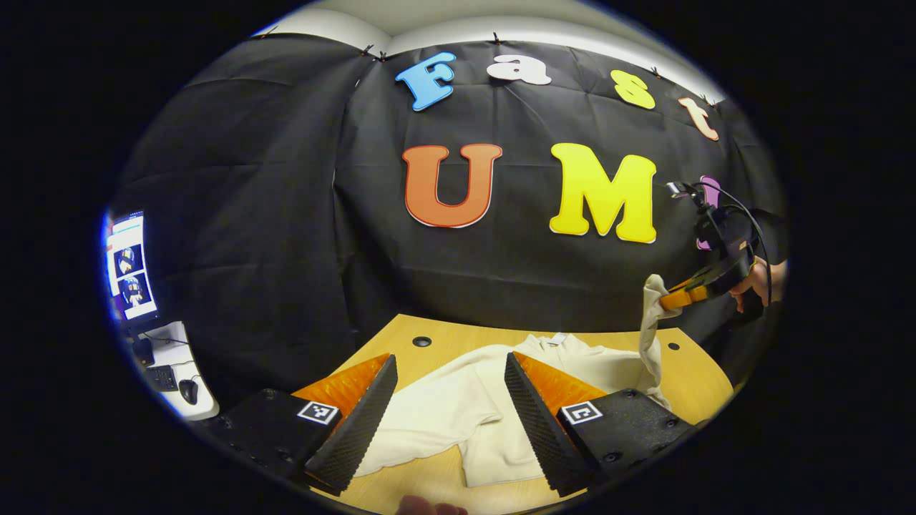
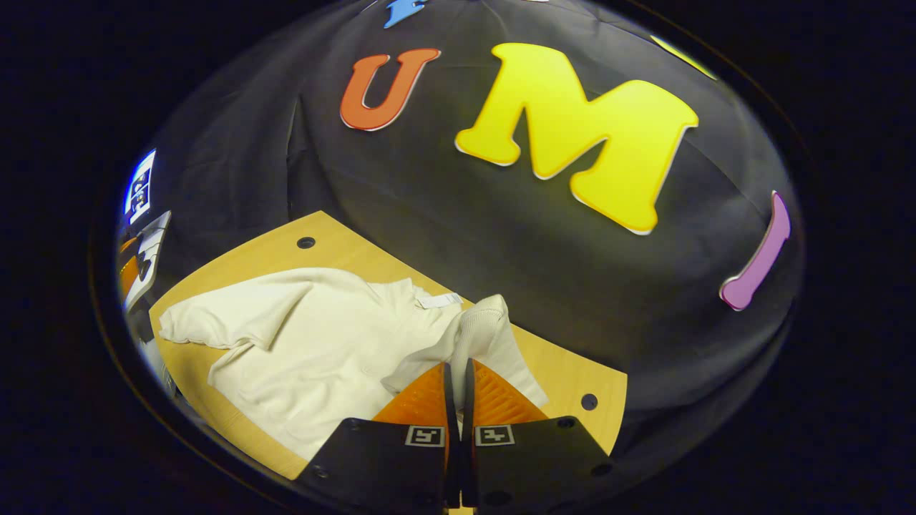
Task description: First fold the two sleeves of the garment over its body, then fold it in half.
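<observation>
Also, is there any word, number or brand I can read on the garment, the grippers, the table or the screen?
garment, neck tag: too small to read.
left gripper, square marker: a coded pattern, no text.
right gripper, square marker: the same, no text.
screen: too blurred to read.
table: none.

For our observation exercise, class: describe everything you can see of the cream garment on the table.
The cream long-sleeved garment is soft knit-looking fabric, lying flat on the wooden table, with a white label at its collar. One sleeve lies spread out to the side. The other sleeve is lifted off the table, its ribbed cuff pinched in the right gripper, whose jaws are closed on it.
</observation>
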Motion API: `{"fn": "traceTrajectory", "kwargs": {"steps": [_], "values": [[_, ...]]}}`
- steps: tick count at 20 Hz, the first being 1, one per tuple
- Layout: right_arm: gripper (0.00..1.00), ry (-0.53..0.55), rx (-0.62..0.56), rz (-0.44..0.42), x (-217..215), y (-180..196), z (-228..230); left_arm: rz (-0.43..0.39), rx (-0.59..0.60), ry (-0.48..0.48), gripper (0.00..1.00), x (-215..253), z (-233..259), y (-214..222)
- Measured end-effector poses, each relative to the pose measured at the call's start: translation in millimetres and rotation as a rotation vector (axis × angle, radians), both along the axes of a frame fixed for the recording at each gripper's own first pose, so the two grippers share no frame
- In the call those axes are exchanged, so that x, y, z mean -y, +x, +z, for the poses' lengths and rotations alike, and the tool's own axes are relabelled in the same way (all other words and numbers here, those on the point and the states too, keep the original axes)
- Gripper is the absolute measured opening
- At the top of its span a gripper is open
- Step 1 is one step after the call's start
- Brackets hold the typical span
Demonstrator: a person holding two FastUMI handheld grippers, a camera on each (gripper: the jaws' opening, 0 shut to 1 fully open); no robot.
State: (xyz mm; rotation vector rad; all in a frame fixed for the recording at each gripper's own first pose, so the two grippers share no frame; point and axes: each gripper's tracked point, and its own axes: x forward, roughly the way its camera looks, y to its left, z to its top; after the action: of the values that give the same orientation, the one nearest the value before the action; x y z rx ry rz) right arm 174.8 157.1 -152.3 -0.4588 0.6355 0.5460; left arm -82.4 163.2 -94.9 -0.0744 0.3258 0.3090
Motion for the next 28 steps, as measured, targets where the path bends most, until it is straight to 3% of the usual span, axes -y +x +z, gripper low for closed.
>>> {"fn": "traceTrajectory", "kwargs": {"steps": [5, 11, 14, 18, 21, 23, 25, 26, 28], "values": [[0.01, -0.017, -0.058, 0.091, -87.6, 0.0, -54.0, -0.039, -0.019, -0.005, 0.97, 3.2, -13.4, -9.8], [0.01, -0.107, -0.175, 0.197, -170.8, -8.3, -156.2, -0.091, -0.064, -0.022, 0.97, 13.8, -39.6, -18.0], [0.01, -0.138, -0.223, 0.176, -198.0, -2.3, -200.9, -0.058, -0.098, -0.033, 0.97, 6.0, -51.4, -25.5], [0.05, -0.101, -0.252, 0.149, -225.0, 0.5, -224.4, -0.034, -0.131, -0.051, 0.97, -5.2, -67.1, -27.6], [0.18, 0.005, -0.263, 0.169, -252.2, -7.8, -213.6, -0.017, -0.135, -0.07, 0.97, -8.6, -71.4, -28.6], [0.57, 0.067, -0.271, 0.194, -266.4, -15.6, -201.5, -0.011, -0.143, -0.073, 0.97, -10.6, -74.1, -28.9], [0.72, 0.09, -0.259, 0.211, -271.8, -21.7, -190.1, -0.001, -0.146, -0.064, 0.97, -15.4, -76.4, -27.4], [0.7, 0.1, -0.241, 0.217, -273.3, -22.2, -182.9, 0.001, -0.146, -0.056, 0.97, -18.0, -77.9, -26.1], [0.81, 0.127, -0.215, 0.21, -272.3, -28.9, -167.4, -0.001, -0.15, -0.033, 0.97, -23.1, -80.9, -25.6]]}}
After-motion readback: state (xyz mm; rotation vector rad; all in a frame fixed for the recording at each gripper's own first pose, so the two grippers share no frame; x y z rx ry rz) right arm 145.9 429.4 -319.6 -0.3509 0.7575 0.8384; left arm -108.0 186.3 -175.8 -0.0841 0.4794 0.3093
